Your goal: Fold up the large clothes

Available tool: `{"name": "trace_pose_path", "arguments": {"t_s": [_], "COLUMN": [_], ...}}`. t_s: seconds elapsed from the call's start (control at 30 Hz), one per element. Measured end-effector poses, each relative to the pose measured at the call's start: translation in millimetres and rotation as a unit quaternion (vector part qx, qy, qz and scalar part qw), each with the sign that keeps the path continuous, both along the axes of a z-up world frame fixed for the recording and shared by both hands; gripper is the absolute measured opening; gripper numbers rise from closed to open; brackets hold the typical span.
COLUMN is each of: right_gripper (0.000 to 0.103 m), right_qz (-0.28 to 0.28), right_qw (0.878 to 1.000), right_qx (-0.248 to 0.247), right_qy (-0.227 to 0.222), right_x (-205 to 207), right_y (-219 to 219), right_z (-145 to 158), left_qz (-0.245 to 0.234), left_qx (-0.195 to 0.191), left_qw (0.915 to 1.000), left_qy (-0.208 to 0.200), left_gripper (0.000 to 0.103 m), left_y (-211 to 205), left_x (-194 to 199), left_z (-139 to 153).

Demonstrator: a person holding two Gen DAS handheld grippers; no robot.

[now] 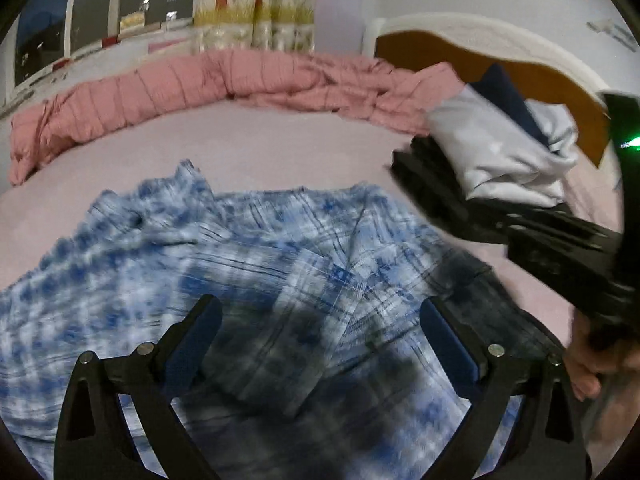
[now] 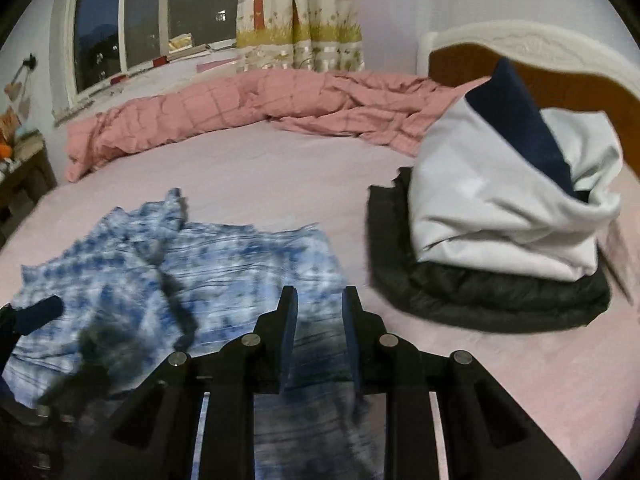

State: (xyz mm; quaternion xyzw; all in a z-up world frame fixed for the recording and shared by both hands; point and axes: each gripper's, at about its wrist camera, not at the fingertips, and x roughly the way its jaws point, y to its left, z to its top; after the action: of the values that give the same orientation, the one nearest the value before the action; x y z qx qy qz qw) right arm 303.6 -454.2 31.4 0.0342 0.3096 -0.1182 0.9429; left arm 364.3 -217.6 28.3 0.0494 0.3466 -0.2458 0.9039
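Note:
A blue and white tie-dye plaid shirt [image 1: 240,264] lies spread on the pink bed sheet [image 1: 260,148], blurred by motion. My left gripper [image 1: 320,320] hovers over it with its jaws wide apart and nothing between them. The right gripper's body shows at the right of the left wrist view [image 1: 540,236], with a hand behind it. In the right wrist view the shirt [image 2: 224,264] lies left of centre. My right gripper [image 2: 320,308] is over the shirt's right edge, jaws narrowly apart, with nothing clearly held.
A folded pile of a white and navy garment [image 2: 508,208] on a black one [image 2: 480,300] sits at the right near the headboard [image 2: 520,60]. A rumpled pink quilt [image 2: 240,108] lies along the far side. A window [image 2: 140,20] and curtain are behind.

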Motion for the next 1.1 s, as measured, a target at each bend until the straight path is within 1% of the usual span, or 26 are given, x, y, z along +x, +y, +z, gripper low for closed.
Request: {"name": "trace_pose_path", "arguments": {"t_s": [0.07, 0.13, 0.2, 0.23, 0.27, 0.3, 0.33, 0.37, 0.4, 0.43, 0.47, 0.5, 0.53, 0.57, 0.6, 0.63, 0.7, 0.77, 0.83, 0.9, 0.97, 1.03, 1.1], "right_gripper": [0.024, 0.024, 0.024, 0.024, 0.024, 0.025, 0.025, 0.025, 0.025, 0.025, 0.030, 0.034, 0.052, 0.067, 0.069, 0.069, 0.070, 0.071, 0.072, 0.072, 0.072, 0.077, 0.077], "right_qz": [-0.002, -0.002, -0.004, -0.007, -0.013, -0.015, -0.018, -0.020, -0.022, -0.023, -0.024, -0.021, -0.016, -0.011, -0.008, -0.008, -0.011, -0.011, -0.008, 0.000, 0.010, 0.019, 0.028], "right_qw": [1.000, 1.000, 1.000, 0.999, 0.999, 0.999, 0.999, 0.999, 0.999, 0.999, 0.999, 0.999, 0.999, 0.998, 0.998, 0.998, 1.000, 1.000, 1.000, 1.000, 1.000, 1.000, 0.999], "right_qx": [0.011, 0.024, 0.029, 0.029, 0.030, 0.031, 0.031, 0.030, 0.027, 0.024, 0.025, 0.035, 0.048, 0.058, 0.064, 0.061, 0.028, 0.006, -0.001, 0.006, 0.007, -0.004, -0.018], "right_qy": [0.005, 0.008, 0.010, 0.011, 0.014, 0.015, 0.015, 0.015, 0.015, 0.014, 0.015, 0.017, 0.018, 0.015, 0.008, 0.001, -0.001, 0.003, 0.010, 0.013, 0.011, 0.013, 0.024], "right_x": [0.7, 2.8, 3.0, 3.1, 3.1, 3.3, 3.4, 3.1, 2.9, 2.8, 3.0, 2.9, 2.3, 1.4, -0.3, -1.8, -2.4, -0.9, 1.0, 1.6, 2.1, 3.8, 6.6], "right_y": [-5.0, -9.3, -11.8, -12.8, -14.9, -15.8, -17.1, -17.0, -16.8, -16.1, -15.9, -15.8, -16.1, -16.3, -16.2, -14.3, -7.3, -3.2, 0.0, 1.3, 3.3, 8.3, 13.7], "right_z": [-1.4, -2.0, -2.4, -2.9, -3.5, -4.0, -4.5, -4.8, -5.1, -5.4, -5.5, -5.7, -5.4, -4.7, -3.4, -1.7, -0.2, -0.8, -3.7, -4.2, -3.4, -4.3, -8.8], "left_qz": [0.016, 0.025, 0.047, 0.063, 0.073, 0.074, 0.075, 0.080, 0.082, 0.080, 0.077, 0.080, 0.087, 0.095, 0.104, 0.116, 0.136, 0.146, 0.157, 0.183, 0.208, 0.224, 0.235], "left_qx": [0.016, 0.030, 0.060, 0.071, 0.071, 0.065, 0.056, 0.050, 0.048, 0.046, 0.042, 0.040, 0.039, 0.037, 0.036, 0.035, 0.036, 0.047, 0.054, 0.062, 0.079, 0.095, 0.103], "left_qw": [0.9997, 0.9988, 0.9962, 0.9944, 0.9936, 0.9939, 0.9944, 0.9945, 0.9946, 0.9950, 0.9955, 0.9955, 0.9952, 0.9946, 0.9938, 0.9926, 0.9901, 0.9880, 0.9858, 0.9809, 0.9745, 0.9691, 0.9656], "left_qy": [0.006, 0.028, 0.042, 0.046, 0.048, 0.049, 0.050, 0.047, 0.042, 0.039, 0.035, 0.030, 0.025, 0.020, 0.015, 0.007, -0.006, -0.020, -0.025, -0.022, -0.032, -0.040, -0.042], "left_gripper": [0.099, 0.099, 0.098, 0.094, 0.085, 0.081, 0.074, 0.059, 0.050, 0.038, 0.026, 0.019, 0.009, 0.006, 0.005, 0.002, 0.002, 0.002, 0.002, 0.002, 0.002, 0.002, 0.002], "left_y": [-14.8, -25.7, -32.2, -32.6, -30.1, -26.7, -20.9, -13.8, -8.1, -1.7, 6.0, 13.6, 20.8, 29.5, 36.5, 45.9, 63.7, 80.0, 99.2, 122.1, 145.0, 161.6, 177.3], "left_x": [11.1, 22.2, 31.3, 34.9, 37.3, 38.6, 39.7, 39.7, 40.4, 40.8, 40.5, 40.5, 40.8, 41.2, 43.3, 44.3, 46.6, 51.5, 59.4, 68.4, 75.3, 76.9, 77.4], "left_z": [-7.0, -12.8, -19.4, -22.9, -25.3, -26.1, -25.8, -23.9, -21.0, -18.1, -13.7, -8.7, -3.0, 3.0, 8.4, 15.2, 28.4, 41.7, 53.0, 62.4, 71.4, 75.3, 77.5]}}
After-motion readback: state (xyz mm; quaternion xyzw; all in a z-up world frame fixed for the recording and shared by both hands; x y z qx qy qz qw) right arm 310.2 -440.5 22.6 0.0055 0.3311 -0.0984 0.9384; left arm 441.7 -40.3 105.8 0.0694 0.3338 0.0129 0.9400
